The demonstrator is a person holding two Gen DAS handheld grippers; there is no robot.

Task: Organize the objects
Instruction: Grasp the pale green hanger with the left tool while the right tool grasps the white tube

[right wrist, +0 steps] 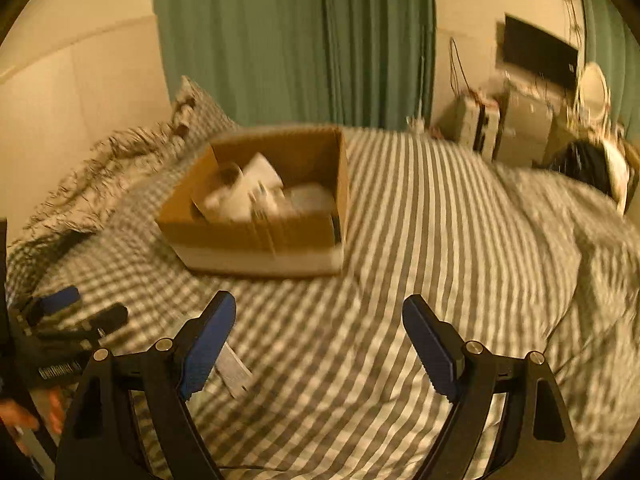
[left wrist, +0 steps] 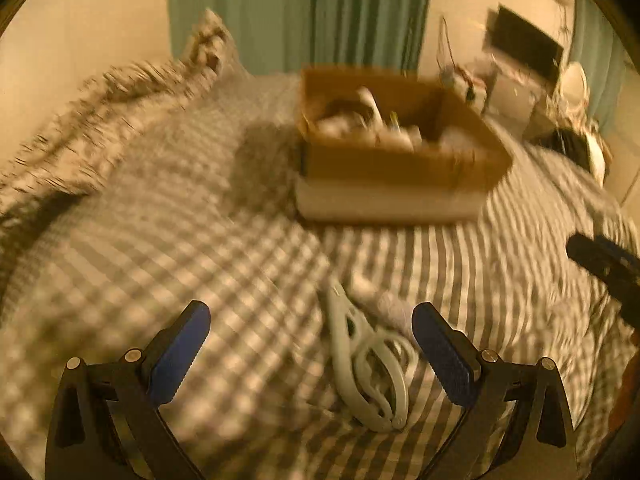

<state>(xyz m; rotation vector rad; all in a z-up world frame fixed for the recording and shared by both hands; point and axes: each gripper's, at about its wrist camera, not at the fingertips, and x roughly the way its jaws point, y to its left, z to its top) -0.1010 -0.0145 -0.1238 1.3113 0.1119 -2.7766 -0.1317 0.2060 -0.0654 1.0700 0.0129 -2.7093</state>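
While both cameras blur a good deal, I can see my left gripper (left wrist: 311,322) with its jaws spread wide and nothing between the pads, poised over a striped and checked bedspread (left wrist: 168,216). Lying on the cloth between and just ahead of its fingers is a white plastic hanger (left wrist: 366,376), touching neither pad as far as I can tell. Beside it sits a small pale object (left wrist: 380,300) too smeared to identify.

My right gripper (right wrist: 319,322) is likewise released, jaws wide apart, gripping nothing, over bare bedspread. A flat white strip (right wrist: 236,372) lies on the cloth just behind its left finger. At the left edge of that view I see the other gripper and part of a hand (right wrist: 24,416).

Farther up the bed stands an open cardboard box (right wrist: 256,236) holding whitish items that I cannot make out. Green curtains (right wrist: 288,40) hang behind it.
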